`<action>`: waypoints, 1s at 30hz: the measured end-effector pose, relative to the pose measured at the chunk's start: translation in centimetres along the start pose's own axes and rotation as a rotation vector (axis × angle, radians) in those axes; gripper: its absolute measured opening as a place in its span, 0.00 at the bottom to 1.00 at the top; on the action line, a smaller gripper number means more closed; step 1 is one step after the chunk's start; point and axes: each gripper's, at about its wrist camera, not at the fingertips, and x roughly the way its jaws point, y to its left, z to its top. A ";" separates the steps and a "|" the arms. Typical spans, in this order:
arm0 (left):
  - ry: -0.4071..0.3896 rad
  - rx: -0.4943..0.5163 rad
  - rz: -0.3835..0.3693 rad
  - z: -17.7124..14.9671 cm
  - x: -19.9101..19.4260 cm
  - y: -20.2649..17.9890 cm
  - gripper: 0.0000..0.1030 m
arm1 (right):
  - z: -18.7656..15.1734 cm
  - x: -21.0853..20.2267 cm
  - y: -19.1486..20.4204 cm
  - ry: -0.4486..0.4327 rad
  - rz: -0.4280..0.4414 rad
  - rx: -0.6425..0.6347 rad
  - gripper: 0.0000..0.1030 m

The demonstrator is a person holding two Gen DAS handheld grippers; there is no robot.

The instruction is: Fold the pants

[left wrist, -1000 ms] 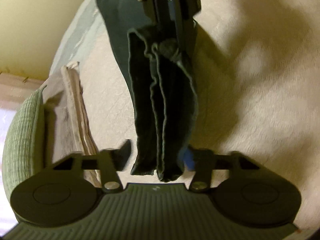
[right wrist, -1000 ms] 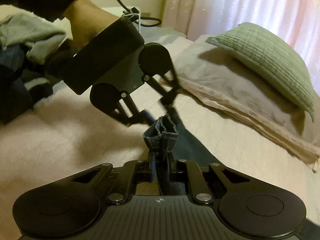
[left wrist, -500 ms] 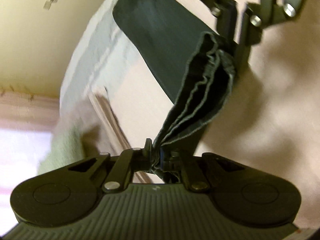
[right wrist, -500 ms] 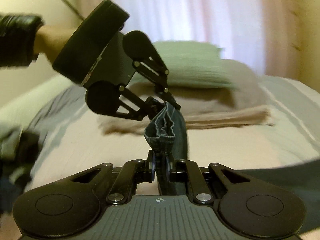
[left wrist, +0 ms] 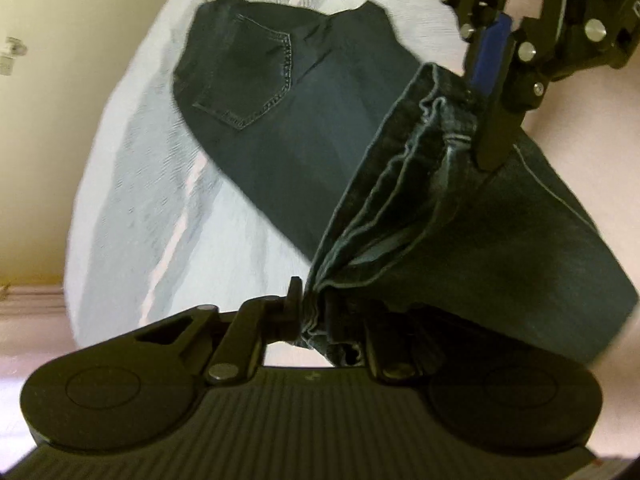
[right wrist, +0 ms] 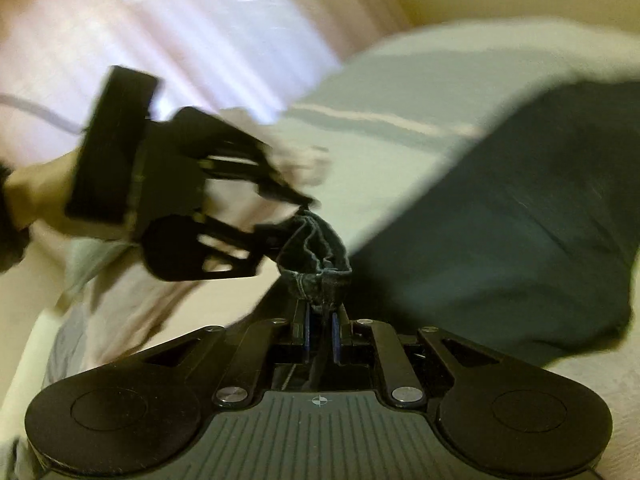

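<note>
Dark blue jeans lie folded lengthwise on the bed, back pocket up, waist end at the far side. Both leg hems are lifted off the bed and bunched between the two grippers. My left gripper is shut on one end of the hems. My right gripper comes in from the upper right and pinches the other end. In the right wrist view my right gripper is shut on the hem bundle, the left gripper grips it from the left, and the jeans spread to the right.
A pale grey-striped cover lies under the jeans over a cream bedsheet. A yellowish wall borders the bed. A pink curtain hangs behind. A person's hand holds the left gripper.
Both grippers have carried the hems across toward the waist end; the pocket end of the jeans has come into view. The left gripper, open a second ago, has shut on the hems.
</note>
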 end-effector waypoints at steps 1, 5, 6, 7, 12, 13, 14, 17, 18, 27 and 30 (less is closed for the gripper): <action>0.004 -0.030 -0.002 0.8 2.1 0.7 0.25 | 0.0 0.8 -1.8 0.024 -0.022 0.032 0.07; 0.029 -0.224 -0.012 0.9 6.2 1.9 0.34 | -0.9 2.2 -5.7 0.087 -0.098 0.108 0.23; 0.035 -0.276 -0.012 0.3 6.6 2.1 0.34 | -1.0 1.7 -5.6 0.075 -0.097 0.094 0.25; 0.042 -0.334 -0.009 -0.6 6.7 2.2 0.34 | -1.0 1.5 -5.0 0.069 -0.102 0.079 0.30; 0.107 -0.684 0.001 -7.0 4.7 1.7 0.34 | -0.6 0.9 -3.6 0.055 -0.112 0.080 0.45; 0.112 -0.780 0.004 -8.7 3.8 1.4 0.35 | -0.7 0.8 -3.3 0.051 -0.122 0.073 0.45; 0.115 -0.875 0.015 -10.3 2.7 1.0 0.35 | -0.8 0.7 -2.9 0.050 -0.135 0.060 0.46; 0.118 -1.121 0.052 -14.6 -0.3 -0.7 0.36 | -1.1 2.6 -2.6 0.097 -0.202 0.046 0.46; 0.111 -1.226 0.054 -16.1 -1.3 -1.5 0.36 | -1.2 3.3 -2.8 0.110 -0.220 0.060 0.46; 0.079 -1.603 -0.020 -21.1 -2.1 -8.6 0.36 | -1.9 3.4 -1.6 0.077 -0.327 0.092 0.42; 0.067 -1.628 -0.028 -20.8 -0.1 -9.1 0.35 | -1.6 3.9 -1.3 0.079 -0.343 0.101 0.19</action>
